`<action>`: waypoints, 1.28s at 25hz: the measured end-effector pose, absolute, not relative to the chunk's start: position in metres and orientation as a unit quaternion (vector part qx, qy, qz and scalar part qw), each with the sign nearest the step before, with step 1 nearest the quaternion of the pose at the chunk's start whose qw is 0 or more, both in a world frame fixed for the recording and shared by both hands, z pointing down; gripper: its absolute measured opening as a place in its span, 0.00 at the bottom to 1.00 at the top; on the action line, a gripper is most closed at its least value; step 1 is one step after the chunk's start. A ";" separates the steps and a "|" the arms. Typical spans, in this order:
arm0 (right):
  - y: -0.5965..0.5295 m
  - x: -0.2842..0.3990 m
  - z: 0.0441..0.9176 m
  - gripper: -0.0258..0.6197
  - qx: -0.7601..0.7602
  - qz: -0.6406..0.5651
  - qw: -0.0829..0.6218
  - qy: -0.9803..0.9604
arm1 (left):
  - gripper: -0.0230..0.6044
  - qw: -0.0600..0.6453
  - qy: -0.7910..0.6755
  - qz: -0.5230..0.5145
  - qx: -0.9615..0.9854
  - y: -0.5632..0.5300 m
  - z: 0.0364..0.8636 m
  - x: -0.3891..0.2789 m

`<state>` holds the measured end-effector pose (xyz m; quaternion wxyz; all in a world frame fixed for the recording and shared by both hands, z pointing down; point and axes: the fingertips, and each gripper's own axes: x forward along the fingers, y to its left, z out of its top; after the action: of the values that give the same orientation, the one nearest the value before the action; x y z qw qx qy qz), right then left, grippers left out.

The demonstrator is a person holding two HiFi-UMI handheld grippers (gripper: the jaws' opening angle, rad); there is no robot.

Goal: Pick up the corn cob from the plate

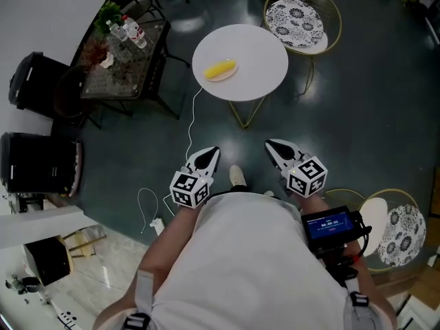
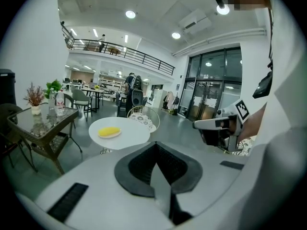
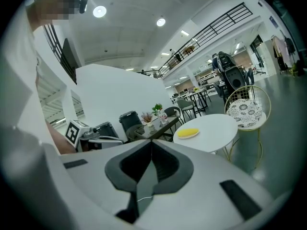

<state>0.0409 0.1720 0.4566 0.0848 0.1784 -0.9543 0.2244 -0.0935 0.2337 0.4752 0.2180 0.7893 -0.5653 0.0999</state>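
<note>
A yellow corn cob point(image 1: 220, 69) lies on a pale plate point(image 1: 228, 75) on the round white table point(image 1: 261, 57) some way ahead of me. The cob also shows in the left gripper view point(image 2: 109, 131) and the right gripper view point(image 3: 188, 132). My left gripper point(image 1: 209, 155) and right gripper point(image 1: 276, 146) are held side by side near my body, well short of the table, over the dark floor. Both have their jaws shut with nothing between them. From the left gripper view the right gripper point(image 2: 199, 124) appears at the right.
A wire chair with a patterned cushion point(image 1: 295, 19) stands behind the table, another point(image 1: 402, 232) at my right. A glass side table point(image 1: 120, 60) with bottles and a plant sits to the left, black bins point(image 1: 34, 160) beyond it. A white cable point(image 1: 189, 126) runs across the floor.
</note>
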 end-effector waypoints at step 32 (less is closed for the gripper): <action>0.085 -0.065 0.454 0.05 0.237 0.210 0.095 -0.944 | 0.05 0.209 -0.547 0.104 0.804 0.143 0.486 -0.223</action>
<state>-0.0645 0.0849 0.4540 0.0955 0.2372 -0.9436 0.2105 -0.2231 0.1433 0.4858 0.2092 0.8039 -0.5470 0.1039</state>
